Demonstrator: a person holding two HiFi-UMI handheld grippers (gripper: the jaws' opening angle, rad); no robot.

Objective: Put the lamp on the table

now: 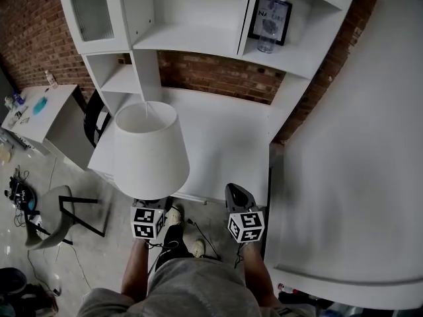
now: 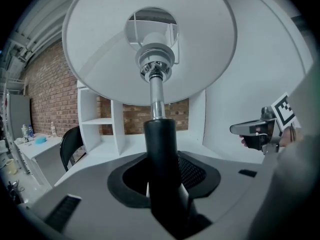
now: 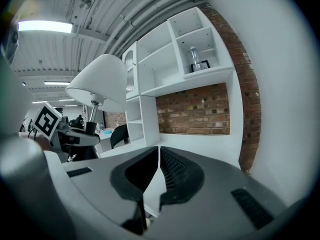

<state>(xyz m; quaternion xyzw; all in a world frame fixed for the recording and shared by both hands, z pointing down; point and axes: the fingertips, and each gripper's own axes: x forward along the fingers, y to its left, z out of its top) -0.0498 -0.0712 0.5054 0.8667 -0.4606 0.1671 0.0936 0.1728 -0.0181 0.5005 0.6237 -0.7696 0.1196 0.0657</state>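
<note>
A lamp with a white cone shade [image 1: 149, 147] hangs upright over the front left of the white desk [image 1: 225, 144]. My left gripper [image 1: 151, 207] sits under the shade, shut on the lamp's black stem [image 2: 160, 154]; the chrome rod and the underside of the shade [image 2: 150, 44] rise above the jaws. I cannot see the lamp's base. My right gripper [image 1: 239, 198] is at the desk's front edge to the right, shut with nothing in it [image 3: 159, 154]. The right gripper view shows the lamp [image 3: 100, 81] and the left gripper [image 3: 75, 136] at its left.
A white shelf unit [image 1: 198, 18] stands on the desk's back, with a bottle [image 1: 268, 32] and a framed picture. A black chair [image 1: 96, 121], a side table [image 1: 39, 111] and a grey chair [image 1: 53, 216] are at the left. A large white surface [image 1: 357, 164] fills the right.
</note>
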